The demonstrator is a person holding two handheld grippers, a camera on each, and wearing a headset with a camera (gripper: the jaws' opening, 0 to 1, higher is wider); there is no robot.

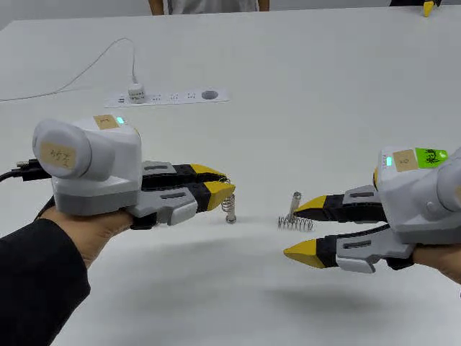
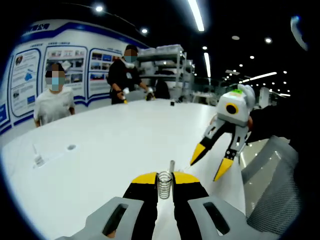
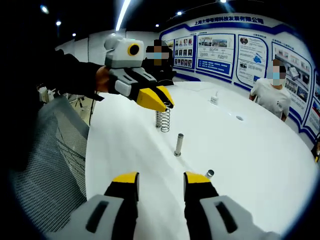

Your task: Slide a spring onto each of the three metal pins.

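Observation:
My left gripper is shut on a small steel spring, held upright at its yellow tips just above the table. In the right gripper view, a second spring stands close beside the held spring; whether a pin is inside it I cannot tell. A bare metal pin stands upright in the middle, with a loose spring lying at its foot. My right gripper is open, facing that pin. A short pin sits by its right finger.
A white power strip with a plug and a cable lies further back on the white table. People stand at the table's far side. A mesh chair is beside the table edge.

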